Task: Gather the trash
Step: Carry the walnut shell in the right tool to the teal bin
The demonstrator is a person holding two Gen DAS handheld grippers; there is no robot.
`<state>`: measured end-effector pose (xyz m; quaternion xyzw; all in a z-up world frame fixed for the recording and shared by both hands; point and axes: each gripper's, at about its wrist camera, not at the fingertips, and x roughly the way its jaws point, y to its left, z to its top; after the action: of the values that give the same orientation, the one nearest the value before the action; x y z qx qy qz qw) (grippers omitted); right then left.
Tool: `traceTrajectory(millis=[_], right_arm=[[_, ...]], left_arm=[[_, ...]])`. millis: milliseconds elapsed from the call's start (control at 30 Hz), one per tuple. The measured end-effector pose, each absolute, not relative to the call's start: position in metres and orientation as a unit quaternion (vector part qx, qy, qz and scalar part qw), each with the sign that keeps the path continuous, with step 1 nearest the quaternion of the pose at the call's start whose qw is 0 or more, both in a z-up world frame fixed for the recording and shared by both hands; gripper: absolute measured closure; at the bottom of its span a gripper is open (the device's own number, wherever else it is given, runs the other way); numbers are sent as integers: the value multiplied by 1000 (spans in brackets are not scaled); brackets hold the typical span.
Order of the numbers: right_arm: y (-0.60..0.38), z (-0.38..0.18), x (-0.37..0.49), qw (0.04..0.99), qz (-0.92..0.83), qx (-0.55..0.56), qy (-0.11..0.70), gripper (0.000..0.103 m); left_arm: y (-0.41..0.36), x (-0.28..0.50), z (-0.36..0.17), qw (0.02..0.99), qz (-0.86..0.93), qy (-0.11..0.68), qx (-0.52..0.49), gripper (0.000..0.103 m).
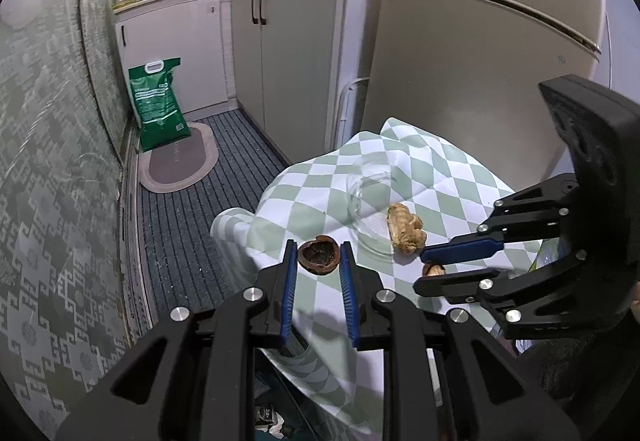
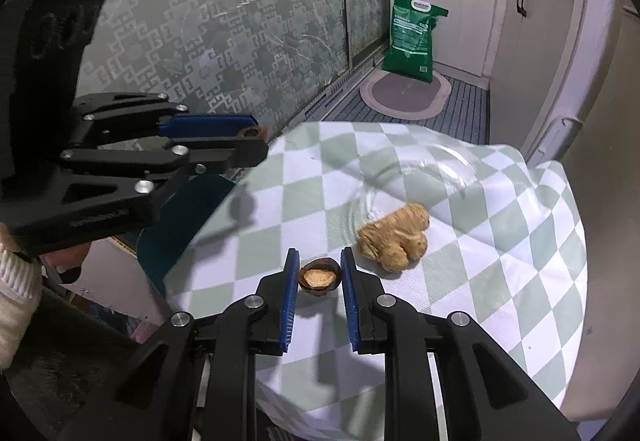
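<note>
An empty dark walnut shell half (image 1: 319, 255) sits between the blue pads of my left gripper (image 1: 319, 245), which is shut on it past the table's edge. From the right wrist view that left gripper (image 2: 256, 141) hangs above the table's left side, the shell (image 2: 254, 132) at its tips. My right gripper (image 2: 320, 255) is shut on a second shell half (image 2: 320, 277) with a pale inside, low over the green-and-white checked tablecloth (image 2: 260, 233). The left wrist view shows the right gripper (image 1: 423, 269) and its shell (image 1: 434, 269). A piece of ginger (image 2: 394, 237) lies just right of it.
A clear glass dish (image 2: 424, 161) rests on the cloth behind the ginger. Beyond the table are a striped floor mat, an oval rug (image 1: 180, 157), a green sack (image 1: 160, 101), white cabinets (image 1: 288, 53) and a patterned wall (image 2: 200, 21). A sleeve shows at the lower left (image 2: 16, 281).
</note>
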<state>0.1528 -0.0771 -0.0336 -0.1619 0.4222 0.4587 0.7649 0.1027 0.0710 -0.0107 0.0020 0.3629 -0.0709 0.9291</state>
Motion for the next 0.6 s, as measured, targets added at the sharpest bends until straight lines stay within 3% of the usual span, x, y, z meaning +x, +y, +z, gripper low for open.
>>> traceTrajectory(millis=[600], right_arm=[[-28, -4, 145, 751, 507, -137, 400, 82]], left_arm=[[129, 67, -17, 927, 43, 369, -60, 81]])
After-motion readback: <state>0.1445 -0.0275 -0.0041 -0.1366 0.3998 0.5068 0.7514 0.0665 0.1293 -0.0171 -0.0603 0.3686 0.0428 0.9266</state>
